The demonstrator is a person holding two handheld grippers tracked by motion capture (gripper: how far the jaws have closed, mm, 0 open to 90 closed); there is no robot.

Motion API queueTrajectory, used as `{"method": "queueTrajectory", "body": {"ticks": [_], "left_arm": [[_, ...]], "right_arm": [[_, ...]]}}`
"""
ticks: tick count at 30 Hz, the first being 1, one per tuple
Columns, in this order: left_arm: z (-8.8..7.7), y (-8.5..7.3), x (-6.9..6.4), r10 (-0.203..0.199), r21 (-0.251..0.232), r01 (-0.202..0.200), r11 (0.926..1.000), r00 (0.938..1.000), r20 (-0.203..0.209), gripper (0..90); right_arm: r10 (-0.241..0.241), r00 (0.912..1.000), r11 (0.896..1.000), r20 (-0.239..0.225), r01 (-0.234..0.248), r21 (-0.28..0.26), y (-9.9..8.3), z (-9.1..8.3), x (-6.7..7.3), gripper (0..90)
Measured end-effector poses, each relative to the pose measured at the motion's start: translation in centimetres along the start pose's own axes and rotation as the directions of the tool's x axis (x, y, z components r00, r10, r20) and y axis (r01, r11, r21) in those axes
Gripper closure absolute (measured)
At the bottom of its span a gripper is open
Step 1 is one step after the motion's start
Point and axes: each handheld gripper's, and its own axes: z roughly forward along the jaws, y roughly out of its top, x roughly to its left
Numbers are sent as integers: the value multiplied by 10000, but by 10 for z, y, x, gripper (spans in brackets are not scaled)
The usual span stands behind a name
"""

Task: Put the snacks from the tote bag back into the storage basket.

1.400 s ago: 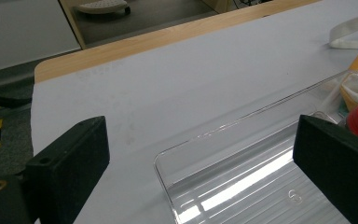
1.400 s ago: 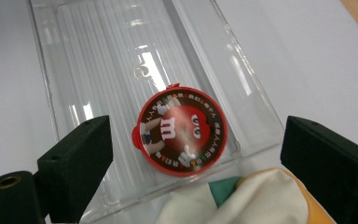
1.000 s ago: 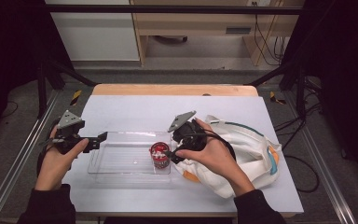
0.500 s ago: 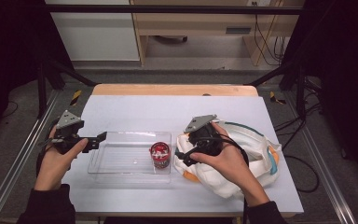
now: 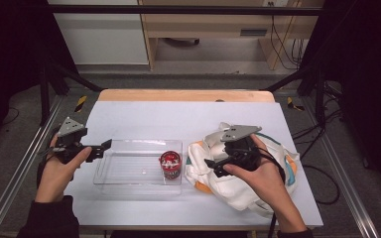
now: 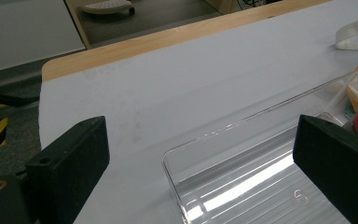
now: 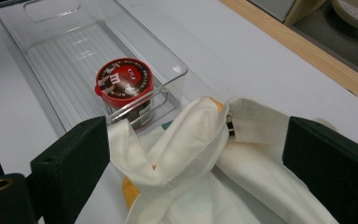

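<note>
The right gripper (image 5: 213, 166) is hovering wide open over the cloth bag (image 7: 223, 163), beside the clear tray (image 5: 106, 171). It should be pinching one fold only. The left gripper (image 5: 104, 147), also spread, is waiting at the tray's left end.

A lab: a table (image 5: 144, 119) inside a black frame (image 5: 188, 9), cables (image 5: 278, 29) on the floor

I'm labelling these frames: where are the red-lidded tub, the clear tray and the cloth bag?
red-lidded tub (image 7: 124, 83), right gripper view, on its lid.
clear tray (image 5: 129, 171), high view, on its bare floor.
cloth bag (image 7: 191, 140), right gripper view, on a white fold.
</note>
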Motion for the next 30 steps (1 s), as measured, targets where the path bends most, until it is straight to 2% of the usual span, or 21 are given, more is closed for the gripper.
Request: {"method": "queueTrajectory", "body": {"ticks": [10,20,21,30], "left_arm": [[0,0,1,-7,5,7,10000,10000,-11,38],[-2,0,2,-3,-37,3,10000,10000,-49,38],[-2,-1,3,-34,-24,34,10000,10000,-57,38],[-4,-3,8,-214,-133,212,9997,9996,-167,40]], "right_arm": [[512,9971,9980,557,-490,-404,-18,-24,-13,78],[1089,9863,9933,1241,-1031,-518,-39,-38,-25,78],[1240,9813,9916,1475,-1171,-546,-45,-43,-31,79],[1974,9568,9794,2135,-1831,-846,-65,-55,-49,81]]}}
